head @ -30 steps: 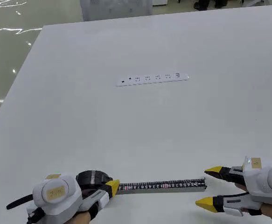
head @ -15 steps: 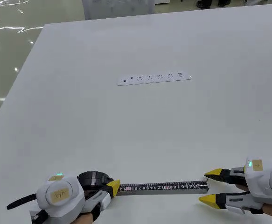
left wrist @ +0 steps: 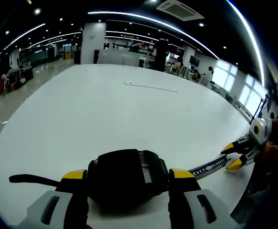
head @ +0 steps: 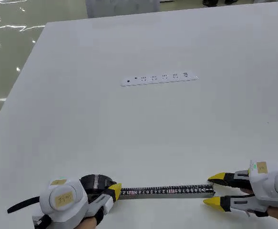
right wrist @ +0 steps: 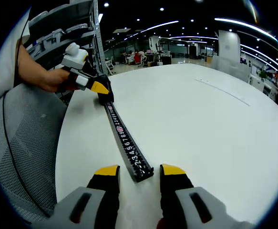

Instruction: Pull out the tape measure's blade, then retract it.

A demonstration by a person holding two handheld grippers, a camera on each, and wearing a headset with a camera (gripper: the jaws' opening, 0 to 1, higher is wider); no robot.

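The left gripper (left wrist: 128,175) clamps the case (head: 97,182) at the table's (head: 129,124) near edge. The blade (right wrist: 124,140) lies flat, its tip between the right gripper's (right wrist: 139,170) open jaws. They should pinch the tip squarely, then pull straight.

The head view looks steeply down on the bench (head: 129,124) from its near edge. Both gripper views sit low, facing each other along the tape blade (right wrist: 127,143).
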